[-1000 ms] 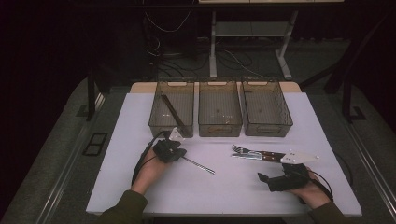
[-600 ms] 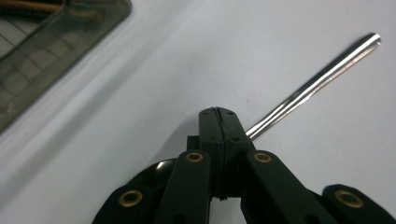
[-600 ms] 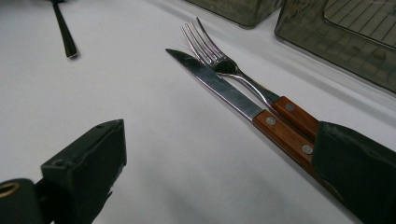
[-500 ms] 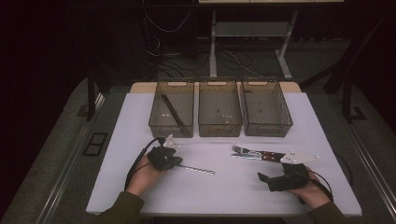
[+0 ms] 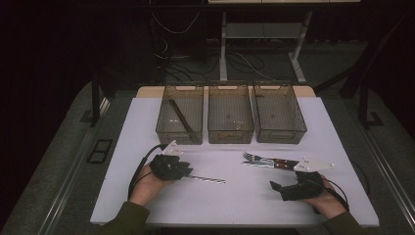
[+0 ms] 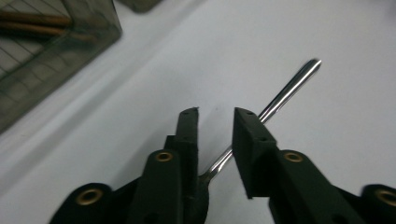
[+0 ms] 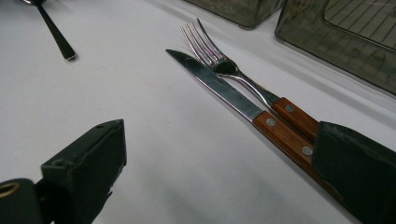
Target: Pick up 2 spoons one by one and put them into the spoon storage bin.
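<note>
No writing shows on the spoon point(image 6: 285, 92).

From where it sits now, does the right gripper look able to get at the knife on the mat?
Probably yes. The right gripper is open, and the knife lies flat just ahead of it with bare white mat between. The fork lies against the knife's far side, so a pinch may catch both.

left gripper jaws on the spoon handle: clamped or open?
Open. The left gripper has just been opening: a gap shows each side of the spoon handle lying between its jaws.
</note>
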`<action>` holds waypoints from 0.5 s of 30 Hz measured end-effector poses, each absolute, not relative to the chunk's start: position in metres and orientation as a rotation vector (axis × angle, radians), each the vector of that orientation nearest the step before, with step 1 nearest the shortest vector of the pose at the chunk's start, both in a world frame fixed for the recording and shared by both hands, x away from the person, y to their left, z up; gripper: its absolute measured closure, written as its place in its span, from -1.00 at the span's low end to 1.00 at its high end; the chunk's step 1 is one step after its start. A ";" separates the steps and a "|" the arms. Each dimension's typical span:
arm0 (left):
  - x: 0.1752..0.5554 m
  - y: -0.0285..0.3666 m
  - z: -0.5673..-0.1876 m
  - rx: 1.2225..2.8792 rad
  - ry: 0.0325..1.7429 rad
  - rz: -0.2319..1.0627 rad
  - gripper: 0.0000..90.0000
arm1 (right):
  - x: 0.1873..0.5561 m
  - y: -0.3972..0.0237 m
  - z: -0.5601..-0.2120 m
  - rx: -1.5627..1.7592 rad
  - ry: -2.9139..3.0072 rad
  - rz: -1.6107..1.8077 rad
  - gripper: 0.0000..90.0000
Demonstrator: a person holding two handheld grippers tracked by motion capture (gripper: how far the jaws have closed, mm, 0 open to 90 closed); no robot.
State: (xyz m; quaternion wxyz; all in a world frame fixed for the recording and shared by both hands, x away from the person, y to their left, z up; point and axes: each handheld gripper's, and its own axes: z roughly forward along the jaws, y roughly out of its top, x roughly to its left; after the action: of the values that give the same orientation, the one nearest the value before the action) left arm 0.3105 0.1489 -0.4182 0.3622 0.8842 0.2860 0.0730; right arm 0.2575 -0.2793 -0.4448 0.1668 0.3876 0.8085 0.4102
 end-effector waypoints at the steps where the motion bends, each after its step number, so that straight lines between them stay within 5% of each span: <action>1: 0.309 0.152 -0.416 2.263 0.736 0.198 0.45 | 0.257 -0.279 -0.445 1.102 2.301 1.167 -0.92; 9: 0.306 0.184 -0.422 2.218 0.839 0.231 -0.06 | 0.258 -0.278 -0.445 1.096 2.307 1.161 -0.92; 15: 0.310 0.191 -0.430 2.207 0.880 0.210 -0.13 | 0.258 -0.278 -0.445 1.099 2.310 1.155 -0.92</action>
State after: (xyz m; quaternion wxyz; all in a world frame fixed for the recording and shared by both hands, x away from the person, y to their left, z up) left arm 0.3103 0.1911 -0.4299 0.3691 0.8600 0.3427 0.0817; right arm 0.2580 -0.2782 -0.4451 0.1664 0.3861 0.8115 0.4058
